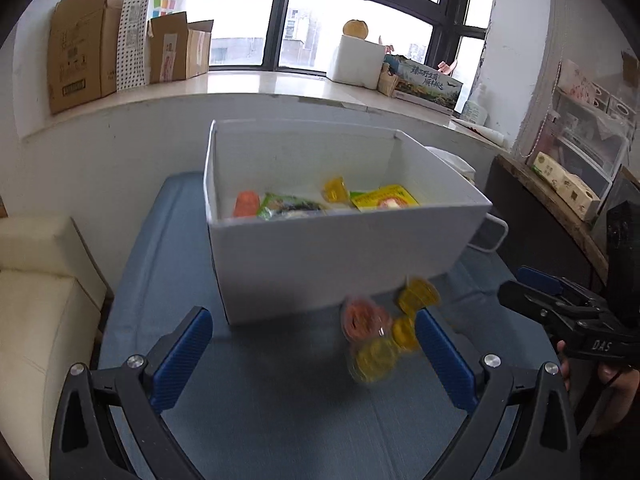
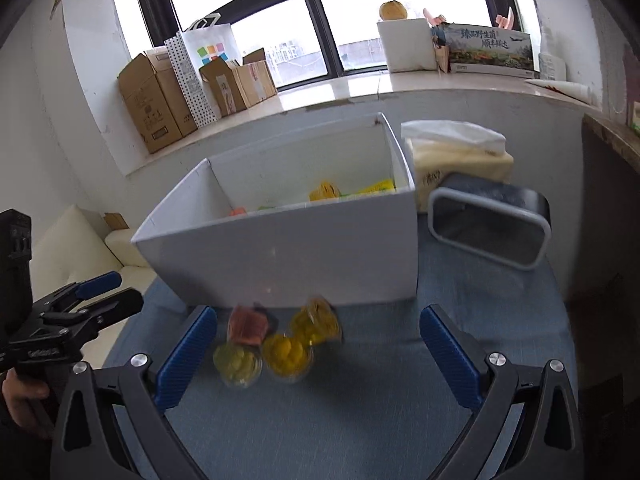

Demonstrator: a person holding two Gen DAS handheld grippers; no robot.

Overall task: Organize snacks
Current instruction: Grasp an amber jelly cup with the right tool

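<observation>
Four small jelly cups [image 2: 276,346] clustered on the blue surface [image 2: 360,420], just before the white box [image 2: 280,248]. Likely light, slick, thin-walled, easily crushed. Grip one cup across its sides, gently. Left gripper [image 1: 316,360] and right gripper [image 2: 320,360]: fingers [image 2: 186,356] fully spread, empty.

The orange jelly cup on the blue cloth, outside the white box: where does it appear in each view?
Left wrist view: orange cup lies right of centre, in front of the white box, close to the right finger, above a yellow cup.
Right wrist view: orange cup lies left of centre, near the left finger, at the box's front wall.
Shared landmark: the white box.
</observation>
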